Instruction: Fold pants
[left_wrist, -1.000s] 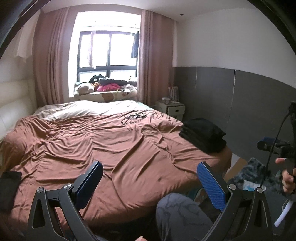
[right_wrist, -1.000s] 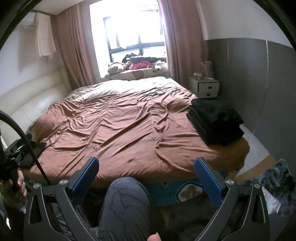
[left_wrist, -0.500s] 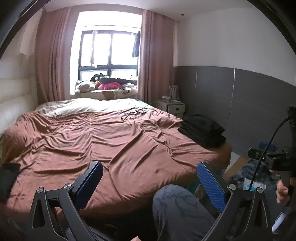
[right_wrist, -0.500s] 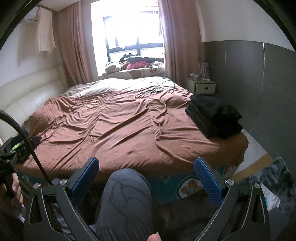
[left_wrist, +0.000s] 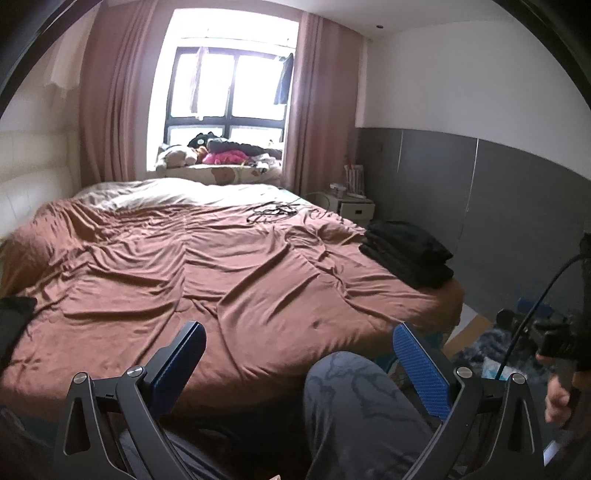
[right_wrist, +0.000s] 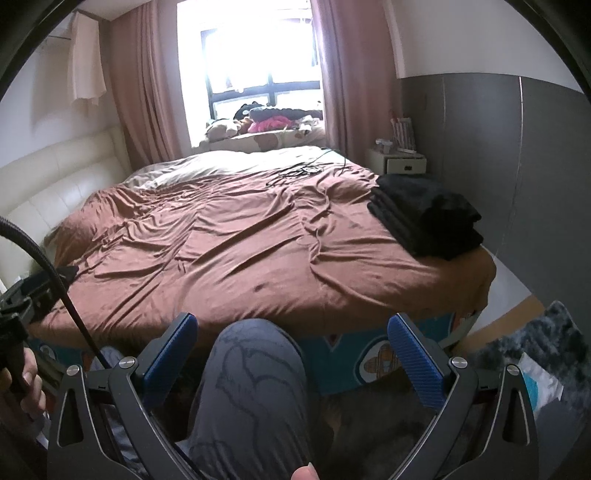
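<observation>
Grippers both spread wide, holding nothing: left gripper (left_wrist: 299, 365) and right gripper (right_wrist: 291, 358) hang over the person's lap, blue ribbed pads apart; person's grey patterned trouser leg (right_wrist: 251, 387) fills the gap in both views.

Change over the last second: both cameras have pulled back and tipped up slightly, so more of the bed shows; no cloth picked up, no contact with anything; reads as a stand-off or reset, not a fold in progress.

Task thing: stack of folded black pants (right_wrist: 424, 218) sits on the bed's right edge near the foot, well apart from both grippers; looks already folded and set aside, so my guess is a fold is finished or the next garment is yet to be fetched; a dark cloth patch (left_wrist: 14, 321) at the left edge of the bed could be another piece, cannot tell.

Surface: wrinkled brown bedspread (left_wrist: 221, 277), soft and slack, will drag under any slide; middle area holds nothing.

Further back: tangle of black cables (left_wrist: 273, 212) near the pale sheet; small white bedside drawer unit (right_wrist: 400, 162) by the grey panelled wall (right_wrist: 480, 147); window sill with plush toys and clothes (left_wrist: 218, 155) between pink curtains; cream padded headboard (right_wrist: 55, 177) at left.
</observation>
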